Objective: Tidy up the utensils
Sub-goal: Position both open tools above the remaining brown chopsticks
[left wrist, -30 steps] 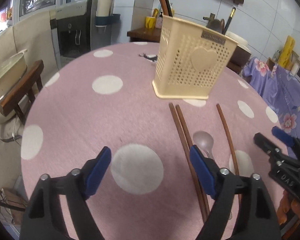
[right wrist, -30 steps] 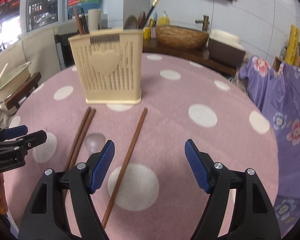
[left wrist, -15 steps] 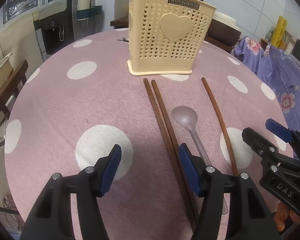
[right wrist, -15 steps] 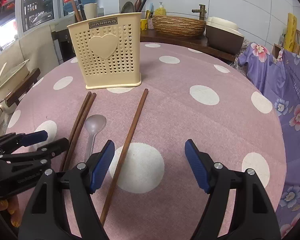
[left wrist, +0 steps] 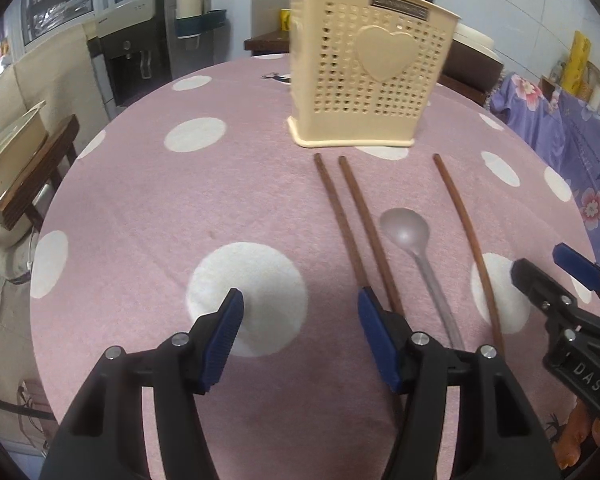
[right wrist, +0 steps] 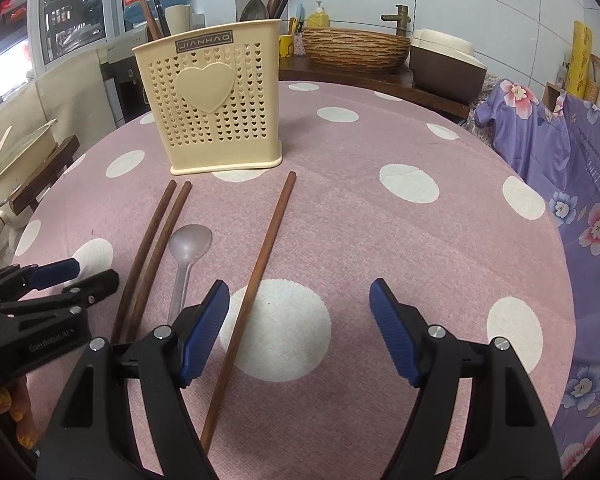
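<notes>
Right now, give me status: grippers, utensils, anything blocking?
Left gripper just narrowed, open and empty; right gripper open over the single chopstick. Chopstick pair and spoon flat before the holder. Nothing blocking.

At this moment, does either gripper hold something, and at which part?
Nothing is held. The left gripper, whose jaws have just been closing, has only tablecloth between them. The right gripper stands open above the single chopstick, not touching it.

Cream holder, brown chopsticks, pink white-dot cloth, blue pads.
</notes>
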Motion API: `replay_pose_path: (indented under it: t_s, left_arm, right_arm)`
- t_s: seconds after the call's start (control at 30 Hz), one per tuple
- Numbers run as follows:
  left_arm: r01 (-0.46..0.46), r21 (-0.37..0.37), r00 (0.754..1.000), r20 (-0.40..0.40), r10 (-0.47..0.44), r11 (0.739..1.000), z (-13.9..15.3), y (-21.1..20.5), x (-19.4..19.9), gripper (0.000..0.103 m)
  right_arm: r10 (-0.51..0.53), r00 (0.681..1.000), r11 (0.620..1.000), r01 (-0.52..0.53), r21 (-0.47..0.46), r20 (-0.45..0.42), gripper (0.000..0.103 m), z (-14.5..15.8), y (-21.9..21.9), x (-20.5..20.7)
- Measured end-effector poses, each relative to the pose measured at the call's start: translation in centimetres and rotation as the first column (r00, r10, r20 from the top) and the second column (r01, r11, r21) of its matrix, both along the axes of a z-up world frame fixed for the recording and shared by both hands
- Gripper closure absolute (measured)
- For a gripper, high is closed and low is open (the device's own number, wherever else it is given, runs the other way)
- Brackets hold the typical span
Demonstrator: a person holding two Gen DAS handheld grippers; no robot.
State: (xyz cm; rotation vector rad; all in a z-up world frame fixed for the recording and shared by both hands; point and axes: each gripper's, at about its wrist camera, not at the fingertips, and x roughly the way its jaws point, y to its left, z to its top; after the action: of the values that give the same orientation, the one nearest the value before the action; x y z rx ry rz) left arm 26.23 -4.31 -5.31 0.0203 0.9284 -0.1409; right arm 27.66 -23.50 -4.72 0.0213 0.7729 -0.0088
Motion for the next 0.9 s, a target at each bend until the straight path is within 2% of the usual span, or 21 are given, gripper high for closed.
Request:
replay_pose_path:
  t_s: [0.07,0.2,0.33,0.6,0.9]
  left_arm:
    - [-0.017,0.001,1.000,-0.003,0.017,1.000,0.0,0.4,0.2,0.043]
    - [0.000,-0.064,1.000,0.008,0.001,0.998,0.6,0.0,0.1,0.043]
    - [0.046,-0.019,0.999,0.009,-0.046,0.999,0.4,-2.0,0.1,0.043]
    - [0.028,-0.020,1.000,-0.011,-0.029,0.999,-0.2,-1.9,0.5,0.044]
    - [0.041,0.032,0.999,-0.002,-0.041,0.999,-0.3,-2.6,0.6,0.042]
  right_arm:
    - [-0.001,1.000,1.000,0.001,-0.001,0.002,0.030,0.1,0.0,0.1]
    - [0.008,1.000,1.000,-0.008,-0.008,-0.002,0.030,0.1,0.5,0.3]
    - [0.003,1.000,1.000,-0.003,-0.001,-0.003,0.030,0.1,0.4,0.2]
    - [-0.006,1.000,1.000,0.006,0.005,-0.014,0.030,-0.3,0.0,0.1]
    - [-0.009,1.000,1.000,0.010,0.006,-0.022,0.030,-0.5,0.0,0.2]
